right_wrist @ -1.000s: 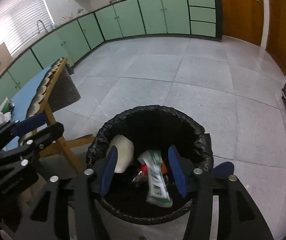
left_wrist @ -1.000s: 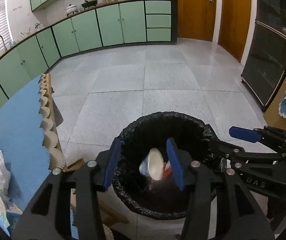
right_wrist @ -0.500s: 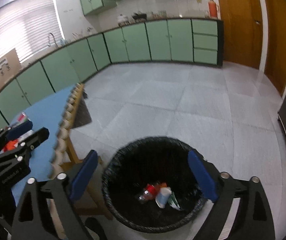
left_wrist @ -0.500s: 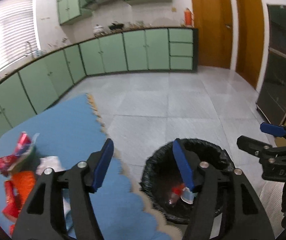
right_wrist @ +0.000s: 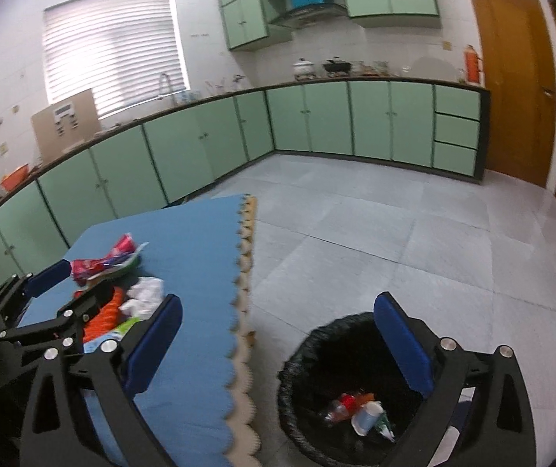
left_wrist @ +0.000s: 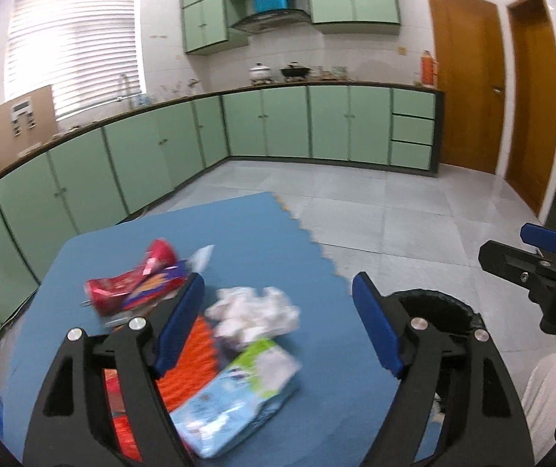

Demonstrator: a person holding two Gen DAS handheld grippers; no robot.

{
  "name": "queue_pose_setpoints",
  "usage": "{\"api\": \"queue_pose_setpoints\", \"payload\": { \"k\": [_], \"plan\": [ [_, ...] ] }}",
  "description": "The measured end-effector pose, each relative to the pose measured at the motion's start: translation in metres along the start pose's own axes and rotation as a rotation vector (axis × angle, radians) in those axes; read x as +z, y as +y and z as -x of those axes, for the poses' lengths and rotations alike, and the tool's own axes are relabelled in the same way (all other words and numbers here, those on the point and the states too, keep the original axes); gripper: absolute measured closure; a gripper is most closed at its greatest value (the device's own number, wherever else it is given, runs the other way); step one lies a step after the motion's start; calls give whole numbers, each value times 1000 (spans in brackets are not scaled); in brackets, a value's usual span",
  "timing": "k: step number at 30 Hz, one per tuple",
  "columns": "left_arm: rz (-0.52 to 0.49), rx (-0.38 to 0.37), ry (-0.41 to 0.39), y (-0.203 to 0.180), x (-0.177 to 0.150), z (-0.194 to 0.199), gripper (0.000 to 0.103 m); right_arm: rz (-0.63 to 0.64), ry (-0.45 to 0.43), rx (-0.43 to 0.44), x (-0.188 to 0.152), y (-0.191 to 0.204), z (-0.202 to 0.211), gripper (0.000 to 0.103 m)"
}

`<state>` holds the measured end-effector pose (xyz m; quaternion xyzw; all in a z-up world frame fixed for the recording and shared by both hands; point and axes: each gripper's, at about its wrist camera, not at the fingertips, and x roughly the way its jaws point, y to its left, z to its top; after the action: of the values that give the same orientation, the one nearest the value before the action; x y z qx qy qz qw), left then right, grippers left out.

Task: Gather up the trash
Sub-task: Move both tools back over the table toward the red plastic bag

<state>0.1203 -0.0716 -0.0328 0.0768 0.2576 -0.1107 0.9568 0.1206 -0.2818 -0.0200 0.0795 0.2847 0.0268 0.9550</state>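
Kitchen table (left_wrist: pixel 270 233) holds piled wrappers (left_wrist: pixel 239 381); left gripper (left_wrist: pixel 278 330) spread, empty, aimed at pile; right gripper (right_wrist: pixel 278 346) spread beside bin (right_wrist: pixel 316 350).

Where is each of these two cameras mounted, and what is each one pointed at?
Left wrist: sits on the left gripper, looking down over the trash pile on the blue mat; the right gripper shows at right.
Right wrist: sits on the right gripper, over the black-lined bin; the left gripper shows at left.
Shared: mat, pile, bin, green cabinets.
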Motion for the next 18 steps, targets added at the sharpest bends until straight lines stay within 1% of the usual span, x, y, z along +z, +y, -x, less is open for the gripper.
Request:
{"api": "queue_pose_setpoints", "payload": {
  "k": [9, 12, 14, 18],
  "plan": [
    [72, 152, 5, 70, -15, 22, 27, 76, -8, 70, -4, 57, -10, 6],
    [89, 186, 13, 86, -25, 28, 27, 107, -18, 90, -13, 77, -14, 6],
    [100, 208, 25, 98, -37, 32, 27, 136, -24, 108, -20, 92, -18, 6],
    [112, 240, 46, 113, -56, 38, 27, 145, -23, 143, -31, 109, -25, 6]
  ]
}}
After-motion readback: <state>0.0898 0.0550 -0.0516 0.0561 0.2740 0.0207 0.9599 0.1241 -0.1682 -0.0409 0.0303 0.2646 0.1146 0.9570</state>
